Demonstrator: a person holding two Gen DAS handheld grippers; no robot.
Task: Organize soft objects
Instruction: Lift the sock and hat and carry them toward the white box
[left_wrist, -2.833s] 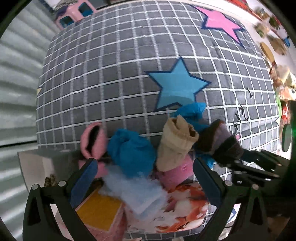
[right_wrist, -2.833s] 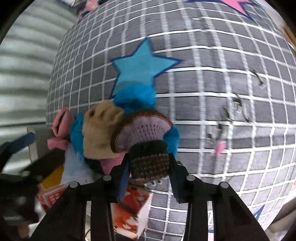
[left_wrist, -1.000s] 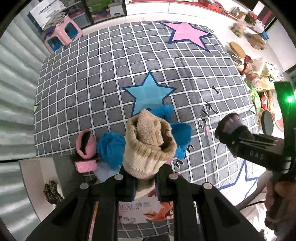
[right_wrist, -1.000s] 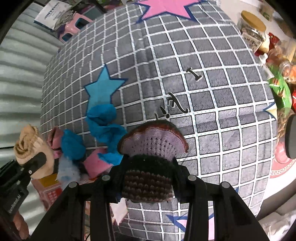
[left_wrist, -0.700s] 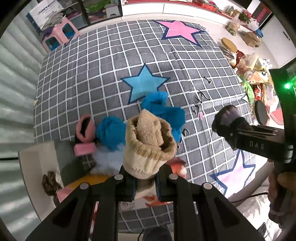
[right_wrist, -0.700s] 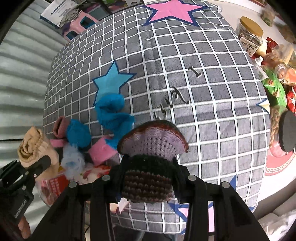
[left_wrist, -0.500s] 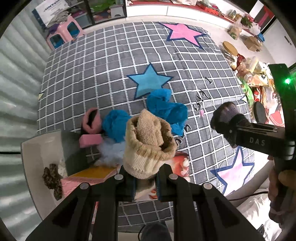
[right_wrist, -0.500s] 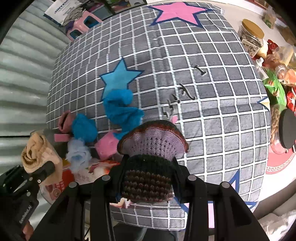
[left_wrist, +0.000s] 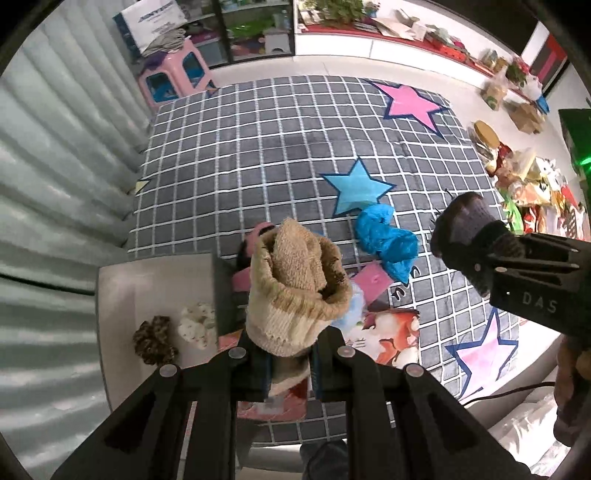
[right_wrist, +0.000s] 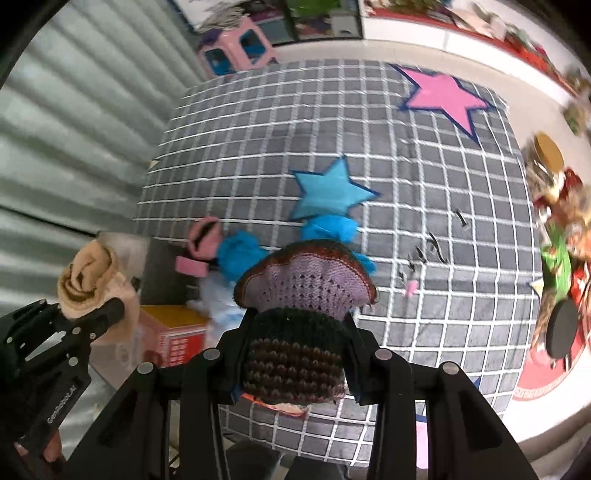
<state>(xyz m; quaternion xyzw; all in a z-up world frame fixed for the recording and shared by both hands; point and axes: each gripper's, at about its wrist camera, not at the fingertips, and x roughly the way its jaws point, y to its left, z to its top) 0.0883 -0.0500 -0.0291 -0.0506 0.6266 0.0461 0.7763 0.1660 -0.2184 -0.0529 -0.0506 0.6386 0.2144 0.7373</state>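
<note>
My left gripper is shut on a rolled beige sock, held high above the grey checked mat. My right gripper is shut on a dark brown and purple knitted piece, also held high. The beige sock also shows at the left of the right wrist view. On the mat lie a crumpled blue cloth, another blue bundle, a pink sock and a pale blue fluffy piece. A white bin at the left holds a leopard-print roll and a white dotted roll.
A printed pink and orange box lies at the mat's near edge. A pink stool stands at the far left. Jars and packets crowd the floor on the right. A grey curtain runs along the left.
Both grippers have risen and pulled back from the pile with their pieces held. The view has shifted left, and the white bin with its two rolls has come into view.
</note>
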